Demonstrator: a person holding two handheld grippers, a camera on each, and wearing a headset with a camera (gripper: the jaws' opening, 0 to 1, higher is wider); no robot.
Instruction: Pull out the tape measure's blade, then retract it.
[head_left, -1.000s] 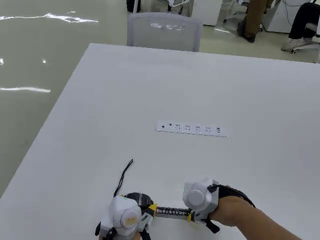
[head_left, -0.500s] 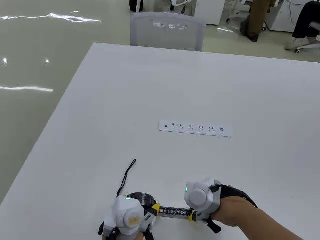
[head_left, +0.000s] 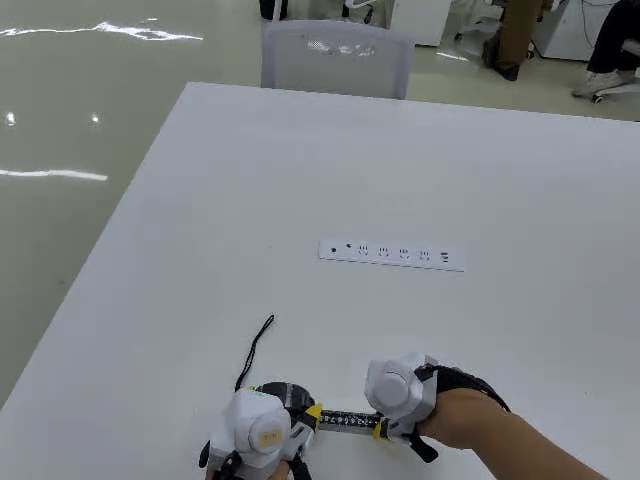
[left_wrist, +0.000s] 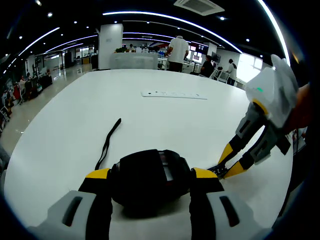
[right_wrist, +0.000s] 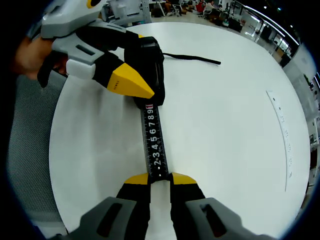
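1. Holding the tape measure (left_wrist: 150, 182) is the work of the left gripper (left_wrist: 151, 174). Its fingers (left_wrist: 97, 175) are clenched on both sides of the black case, which appears to rest on the bench (head_left: 300, 170) at the near edge, close to the person.
2. Just beside it, the right gripper (right_wrist: 160, 179) pinches the free end of the blade (right_wrist: 154, 145). Its fingers (right_wrist: 136, 180) are pressed together on the tip, with no gap that I can see.
3. Between the two grippers the blade runs straight and flat, and only a short length is out of the case. I judge that the pulling-out step is in hand and at an early part; the retraction is not yet begun.
4. The next move, I think, calls for the right gripper to draw away from the case in a straight line along the blade. The left gripper must hold the case steady so that it does not slide or turn. After that, the blade should be guided back slowly and not let go at once.
5. A thin black strap (head_left: 252, 352) runs from the case over the bench, away from the person and apart from the blade's path.
6. Farther off, a white power strip (head_left: 392, 255) lies at mid-bench, well apart from the work, and a grey chair (head_left: 335, 60) stands at the far edge.
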